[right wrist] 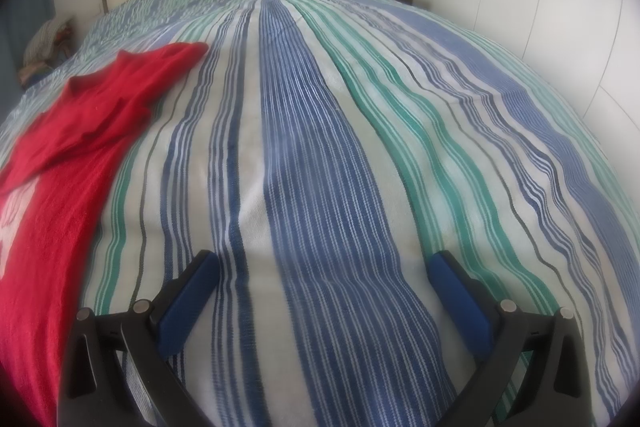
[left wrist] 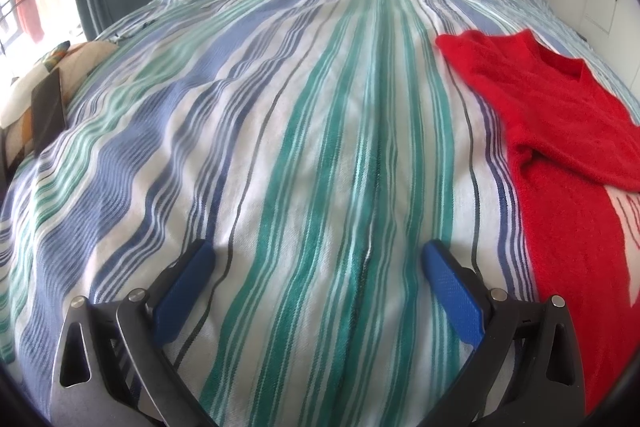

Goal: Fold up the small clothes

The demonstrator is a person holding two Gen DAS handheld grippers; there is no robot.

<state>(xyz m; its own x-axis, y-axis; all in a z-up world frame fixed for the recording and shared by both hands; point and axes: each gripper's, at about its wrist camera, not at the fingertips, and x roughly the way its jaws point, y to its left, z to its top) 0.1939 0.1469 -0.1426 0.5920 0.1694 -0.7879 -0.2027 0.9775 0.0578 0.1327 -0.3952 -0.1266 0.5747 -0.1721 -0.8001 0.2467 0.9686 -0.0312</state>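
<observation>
We hold both the left hand-held gripper (left wrist: 318,253) and right hand-held gripper (right wrist: 322,263) released above the striped bedspread (left wrist: 280,147), red sweater (left wrist: 560,131) lying between them.

Daylight floods in from a blown-out window (left wrist: 16,3) at left. Fisheye bends the edges; the right view looks hazy and soft.

text: none readable | red garment (left wrist: 560,131) (right wrist: 72,155): white patch with thin red line marks, cut by the picture edge and blurred, letters cannot be told | striped bedspread (left wrist: 312,131) (right wrist: 320,147): no label or number visible
</observation>
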